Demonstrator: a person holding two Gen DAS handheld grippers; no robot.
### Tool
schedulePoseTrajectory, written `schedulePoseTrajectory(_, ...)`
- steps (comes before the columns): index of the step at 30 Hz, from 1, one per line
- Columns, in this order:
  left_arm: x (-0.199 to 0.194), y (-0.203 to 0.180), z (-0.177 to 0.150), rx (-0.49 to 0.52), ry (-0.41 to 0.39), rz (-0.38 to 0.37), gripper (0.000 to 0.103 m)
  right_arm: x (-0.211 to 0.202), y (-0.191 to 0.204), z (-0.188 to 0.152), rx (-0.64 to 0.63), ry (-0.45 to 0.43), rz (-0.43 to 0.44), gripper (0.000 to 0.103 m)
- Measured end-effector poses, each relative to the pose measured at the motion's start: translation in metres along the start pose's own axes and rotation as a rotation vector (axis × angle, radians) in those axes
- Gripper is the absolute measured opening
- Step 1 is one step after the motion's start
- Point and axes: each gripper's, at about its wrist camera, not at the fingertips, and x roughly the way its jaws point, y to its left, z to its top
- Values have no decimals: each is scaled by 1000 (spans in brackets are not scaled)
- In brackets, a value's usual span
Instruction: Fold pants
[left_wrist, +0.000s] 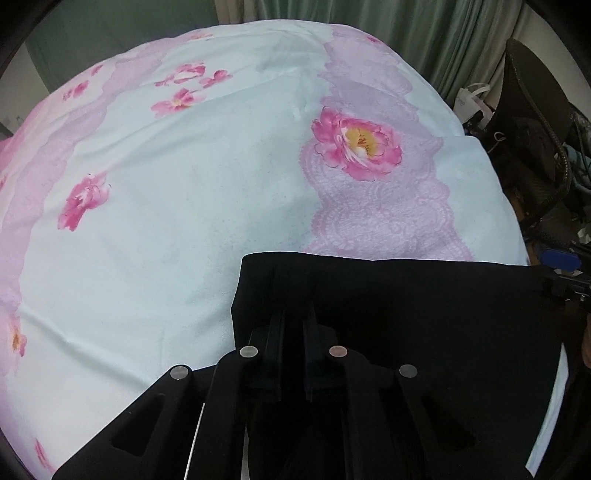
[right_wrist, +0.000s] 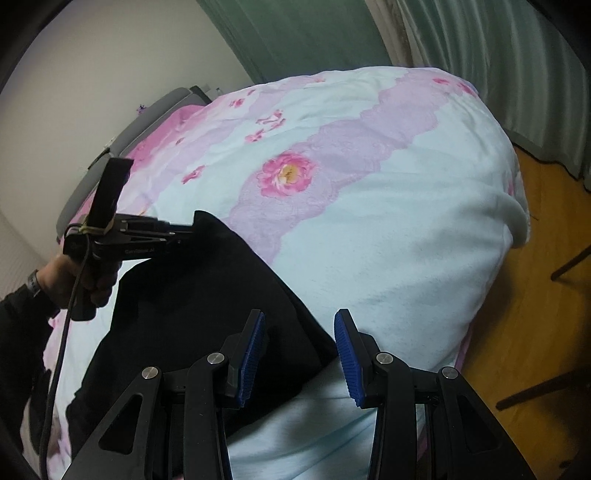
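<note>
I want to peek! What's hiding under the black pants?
Under the black pants lies the flowery bedspread, showing all around them. The left tool pinches one corner; the right tool hovers open. Whatever lies beneath the middle is covered.

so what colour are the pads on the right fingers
Blue, ribbed pads, clearest in the right wrist view.

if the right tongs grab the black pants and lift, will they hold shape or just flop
Likely flop: the black pants already drape limply from the corner pinched by the left tongs. They look thin, so probably light. The open right tongs might snag the soft bedspread underneath.
</note>
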Motion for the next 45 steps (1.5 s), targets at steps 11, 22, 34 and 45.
schedulePoseTrajectory(11,-23,-5,-2,-15,-53,72,5,5,4,-13,-9,51,77,22)
schedulePoseTrajectory(22,-53,13,12,-47,-173,176,5,3,11,7,-86,-50,114,8)
schedulePoseTrajectory(34,-16,6,6,-69,-144,190,9,18,-9,-5,-104,58,-12,24)
schedulePoseTrajectory(45,-41,-9,-2,-106,-210,214,30,-1,-7,1,-96,7,40,24)
